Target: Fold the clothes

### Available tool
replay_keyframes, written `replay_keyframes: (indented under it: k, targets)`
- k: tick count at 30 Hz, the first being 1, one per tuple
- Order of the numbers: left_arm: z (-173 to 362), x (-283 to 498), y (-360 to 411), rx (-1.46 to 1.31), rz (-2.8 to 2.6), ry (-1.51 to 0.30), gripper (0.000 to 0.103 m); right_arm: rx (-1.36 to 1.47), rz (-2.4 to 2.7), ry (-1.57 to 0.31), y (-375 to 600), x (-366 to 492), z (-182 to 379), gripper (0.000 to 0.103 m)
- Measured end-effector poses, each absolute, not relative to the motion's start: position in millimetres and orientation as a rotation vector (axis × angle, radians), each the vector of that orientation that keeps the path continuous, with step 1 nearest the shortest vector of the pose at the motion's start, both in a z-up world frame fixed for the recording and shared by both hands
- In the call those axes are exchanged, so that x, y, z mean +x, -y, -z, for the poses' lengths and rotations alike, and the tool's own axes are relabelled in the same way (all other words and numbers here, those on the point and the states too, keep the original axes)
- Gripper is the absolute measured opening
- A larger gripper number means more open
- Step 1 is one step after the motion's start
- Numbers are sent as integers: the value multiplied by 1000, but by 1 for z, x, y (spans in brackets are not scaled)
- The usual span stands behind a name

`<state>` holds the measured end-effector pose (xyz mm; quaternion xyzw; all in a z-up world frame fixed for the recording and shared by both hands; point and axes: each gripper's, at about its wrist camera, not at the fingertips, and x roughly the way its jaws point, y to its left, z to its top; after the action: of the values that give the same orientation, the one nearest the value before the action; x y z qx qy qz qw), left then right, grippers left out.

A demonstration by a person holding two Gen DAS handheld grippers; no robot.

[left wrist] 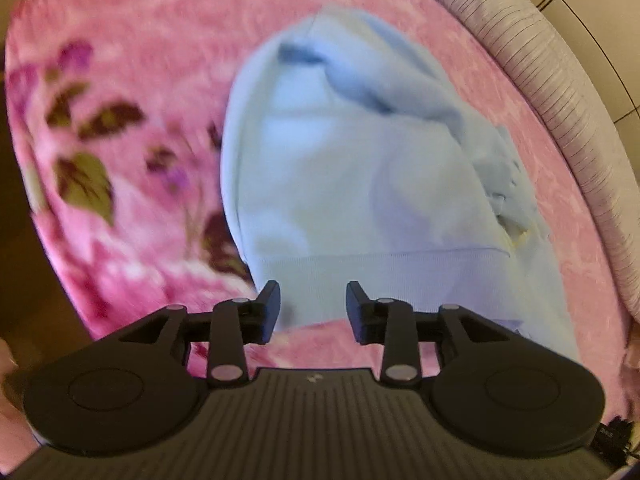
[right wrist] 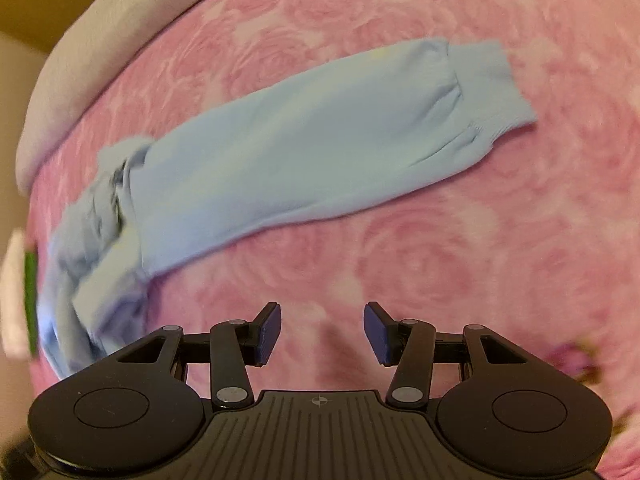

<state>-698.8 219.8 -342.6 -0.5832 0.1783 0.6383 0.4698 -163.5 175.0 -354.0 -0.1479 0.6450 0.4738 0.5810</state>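
Both tongs, left and right, spread and empty; pale-blue fleece sweatshirt ahead: pinch hem edge squarely, both layers.

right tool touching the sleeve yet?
Apart. The right wrist view shows the right tool open over bare pink blanket, with a clear strip of blanket between its fingertips and the blue sleeve.

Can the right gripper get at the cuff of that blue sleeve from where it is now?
Probably yes. The right gripper is open over bare pink blanket, and the sleeve cuff lies flat ahead with nothing on it or between them.
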Motion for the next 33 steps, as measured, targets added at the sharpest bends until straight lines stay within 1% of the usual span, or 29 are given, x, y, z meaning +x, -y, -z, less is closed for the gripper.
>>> replay_keyframes:
  k: [4,9,12,13,14,15,16,17,20,21,24,27,30,31,32,33]
  targets:
    - [372,-706,-216,-1554,-1562,-352,34,-105,-1003,-1581,-174,-146,377,50]
    - [393,-716,-215,-1656,-1576,-210,35,219,-872,-1586,-164,-118,403,50]
    - [395,-714,-219,-1639,-1574,-221,35,342,-799,-1563,-168,-104,418,50]
    - [395,-713,-219,-1625,-1570,-238,32,373,-776,-1555,-170,-100,423,50]
    - [394,-713,-220,-1612,-1568,-258,25,382,-771,-1550,-176,-97,427,47]
    - [393,-713,-220,-1598,-1568,-282,21,358,-777,-1540,-183,-94,428,36]
    - [393,-714,-220,-1591,-1562,-303,15,288,-793,-1514,-194,-91,424,3]
    - [392,-717,-220,-1589,-1548,-313,10,243,-854,-1461,-206,-89,413,4]
    - [382,-727,-224,-1562,-1514,-337,4,108,-1027,-1291,-243,-84,379,3]
    - [377,-730,-226,-1535,-1513,-351,4,70,-1082,-1230,-255,-81,366,3]
    - [357,-737,-233,-1442,-1513,-377,4,107,-1220,-993,-292,-67,305,3]
    - [343,-746,-241,-1413,-1476,-351,4,171,-1284,-771,-328,-63,254,3]
    - [337,-745,-249,-1384,-1426,-354,5,215,-1245,-643,-357,-67,229,3]
    - [337,-743,-249,-1378,-1411,-364,6,199,-1227,-630,-364,-69,228,4]
    - [339,-741,-250,-1375,-1397,-379,9,182,-1210,-627,-371,-70,229,14]
    - [342,-740,-253,-1377,-1389,-393,9,154,-1201,-700,-375,-71,236,22]
